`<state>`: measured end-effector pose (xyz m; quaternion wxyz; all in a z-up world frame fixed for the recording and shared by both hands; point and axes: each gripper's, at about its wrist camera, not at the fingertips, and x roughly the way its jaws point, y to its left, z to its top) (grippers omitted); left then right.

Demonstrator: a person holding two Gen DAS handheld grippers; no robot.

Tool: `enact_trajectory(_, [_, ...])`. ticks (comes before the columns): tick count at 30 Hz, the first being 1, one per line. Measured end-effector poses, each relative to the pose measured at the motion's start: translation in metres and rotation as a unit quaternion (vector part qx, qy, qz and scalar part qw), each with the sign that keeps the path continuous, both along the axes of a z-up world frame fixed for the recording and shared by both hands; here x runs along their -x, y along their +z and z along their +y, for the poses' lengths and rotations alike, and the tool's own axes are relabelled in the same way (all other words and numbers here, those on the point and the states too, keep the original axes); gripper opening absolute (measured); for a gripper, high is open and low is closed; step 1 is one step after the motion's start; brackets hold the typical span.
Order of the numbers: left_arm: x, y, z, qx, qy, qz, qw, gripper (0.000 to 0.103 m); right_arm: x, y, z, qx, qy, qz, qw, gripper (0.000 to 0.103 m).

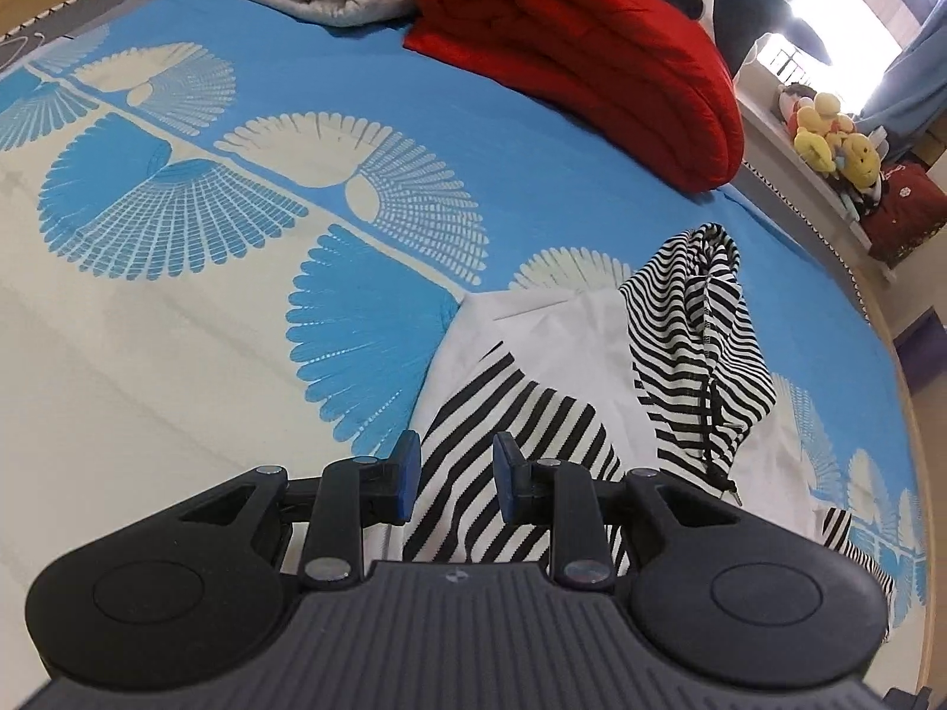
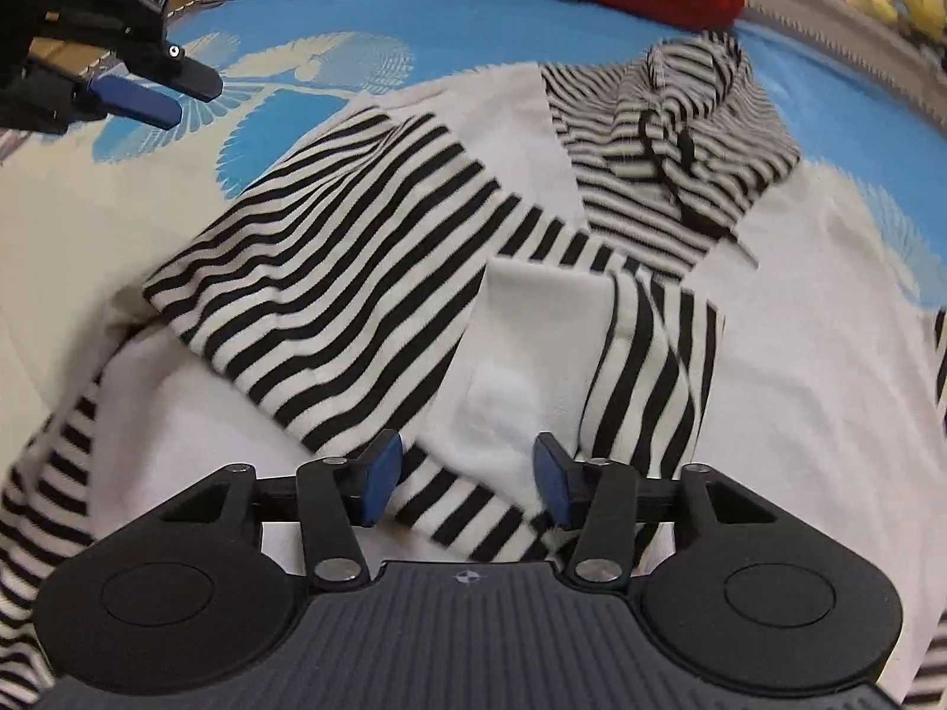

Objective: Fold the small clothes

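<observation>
Blue and cream bedsheet [image 1: 177, 355] is spread under a white top with black-and-white striped sleeves and hood [image 2: 331, 272]. Both sleeves are already crossed. Right gripper [image 2: 467, 473], at six o'clock, is part open over a sleeve, nothing pinched. Left gripper [image 1: 456, 473] is narrowly open, empty. Next, the hem must be gripped.

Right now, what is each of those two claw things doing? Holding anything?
Left gripper: open, nothing gripped; striped sleeve lies below.
Right gripper: open, nothing gripped, over the white hoodie.
</observation>
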<state>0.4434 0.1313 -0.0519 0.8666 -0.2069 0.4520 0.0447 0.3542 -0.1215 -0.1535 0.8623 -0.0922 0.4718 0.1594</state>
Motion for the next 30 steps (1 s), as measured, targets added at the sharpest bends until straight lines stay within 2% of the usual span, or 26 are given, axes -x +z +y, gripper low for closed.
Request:
enact_trajectory(1, [0.000,0.000,0.001,0.001,0.001,0.000,1.0000,0.028,-0.002,0.001,-0.001,0.005,-0.007,-0.004,1.000,0.025])
enact_trajectory(2, [-0.001,0.000,0.002,0.001,0.002,0.001,1.0000,0.028,-0.004,0.004,-0.005,-0.002,-0.019,-0.005,1.000,0.019])
enact_trajectory(3, [-0.001,0.000,0.002,0.001,0.003,0.000,1.0000,0.028,-0.005,0.010,-0.014,-0.024,-0.036,-0.008,0.999,0.004])
enact_trajectory(4, [-0.001,0.000,0.003,0.002,0.003,0.000,1.0000,0.028,-0.005,0.020,-0.024,-0.049,-0.062,-0.022,0.997,0.003])
enact_trajectory(6, [-0.002,-0.001,0.000,0.003,-0.003,0.002,1.0000,0.028,-0.001,0.047,-0.050,-0.087,-0.115,-0.085,0.986,0.002])
enact_trajectory(8, [-0.002,-0.003,-0.006,0.000,-0.016,0.005,0.9999,0.028,0.008,0.078,-0.084,-0.138,-0.174,-0.162,0.961,0.002])
enact_trajectory(9, [-0.002,-0.004,-0.009,-0.003,-0.022,0.008,0.9997,0.028,0.016,0.091,-0.107,-0.174,-0.211,-0.195,0.942,0.002])
enact_trajectory(11, [-0.001,-0.009,-0.016,-0.007,-0.039,0.017,0.9991,0.028,0.029,0.103,-0.147,-0.219,-0.277,-0.232,0.906,0.002])
enact_trajectory(12, [-0.001,-0.011,-0.019,-0.008,-0.046,0.021,0.9987,0.028,0.033,0.103,-0.161,-0.225,-0.305,-0.235,0.895,0.002])
enact_trajectory(14, [-0.001,-0.018,-0.028,-0.007,-0.064,0.036,0.9973,0.028,0.038,0.092,-0.186,-0.223,-0.364,-0.212,0.879,0.002])
enact_trajectory(16, [-0.001,-0.026,-0.035,-0.005,-0.079,0.050,0.9956,0.028,0.034,0.067,-0.207,-0.199,-0.426,-0.138,0.872,0.002])
enact_trajectory(18, [-0.001,-0.034,-0.043,-0.005,-0.096,0.065,0.9933,0.028,0.033,0.040,-0.227,-0.214,-0.478,-0.050,0.850,0.003])
enact_trajectory(19, [-0.002,-0.038,-0.047,-0.005,-0.104,0.072,0.9919,0.028,0.034,0.028,-0.234,-0.231,-0.495,-0.009,0.837,0.008])
enact_trajectory(20, [-0.001,-0.042,-0.049,-0.005,-0.110,0.077,0.9909,0.028,0.035,0.021,-0.236,-0.242,-0.507,0.013,0.828,0.008])
enact_trajectory(21, [-0.001,-0.045,-0.051,-0.004,-0.115,0.081,0.9901,0.028,0.035,0.017,-0.238,-0.252,-0.511,0.028,0.821,0.013])
enact_trajectory(22, [-0.001,-0.047,-0.053,-0.003,-0.120,0.085,0.9892,0.029,0.035,0.015,-0.239,-0.259,-0.508,0.034,0.821,0.025])
enact_trajectory(24, [-0.001,-0.053,-0.054,-0.004,-0.130,0.096,0.9869,0.032,0.033,0.014,-0.241,-0.267,-0.508,0.038,0.818,0.041])
enact_trajectory(27, [0.002,-0.067,-0.054,-0.022,-0.148,0.124,0.9811,0.032,0.034,0.006,-0.243,-0.262,-0.528,0.057,0.806,0.043])
enact_trajectory(29, [0.006,-0.074,-0.053,-0.040,-0.158,0.135,0.9773,0.028,0.035,-0.001,-0.245,-0.266,-0.538,0.067,0.797,0.042])
enact_trajectory(30, [0.007,-0.075,-0.053,-0.046,-0.166,0.134,0.9760,0.027,0.032,-0.004,-0.245,-0.267,-0.536,0.070,0.798,0.036])
